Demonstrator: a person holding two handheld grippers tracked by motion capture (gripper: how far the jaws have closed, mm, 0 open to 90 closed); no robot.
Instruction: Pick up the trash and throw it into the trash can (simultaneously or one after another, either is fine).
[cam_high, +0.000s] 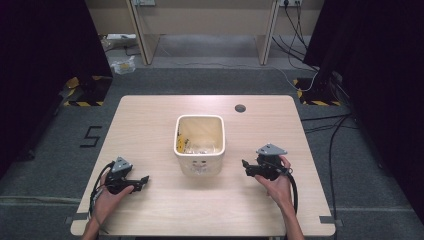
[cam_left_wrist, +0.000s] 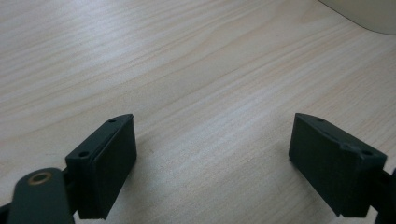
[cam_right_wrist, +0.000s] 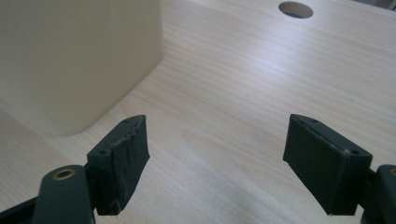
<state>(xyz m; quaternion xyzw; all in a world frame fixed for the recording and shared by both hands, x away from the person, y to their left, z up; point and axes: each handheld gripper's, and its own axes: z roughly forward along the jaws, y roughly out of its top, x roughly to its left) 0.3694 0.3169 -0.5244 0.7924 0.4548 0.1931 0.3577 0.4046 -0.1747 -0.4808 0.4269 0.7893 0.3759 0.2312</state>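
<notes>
From the high view, a cream bin (cam_high: 199, 145) is sitting in the middle of the wooden worktop (cam_high: 150, 120). Something yellow and something clear are lying inside it, too small to tell what. The left tool (cam_high: 145, 178) is resting low near the bin's left side, and the right tool (cam_high: 244, 165) is waiting near its right side. Both are pointing at the bin, but neither is touching it. A small round hole (cam_high: 240, 108) is sitting in the worktop behind the bin.

In the left gripper view, the left tool (cam_left_wrist: 212, 154) is standing wide open and holding nothing. A corner of the bin (cam_left_wrist: 364, 14) is peeking in at the top right.

In the right gripper view, the right tool (cam_right_wrist: 217, 158) is also gaping wide and holding nothing. The bin (cam_right_wrist: 79, 56) is standing close on the left, and the hole (cam_right_wrist: 295, 9) is showing farther back.

I think the work is only starting: nothing is grabbed yet. Nothing is standing in the way of either tool.
</notes>
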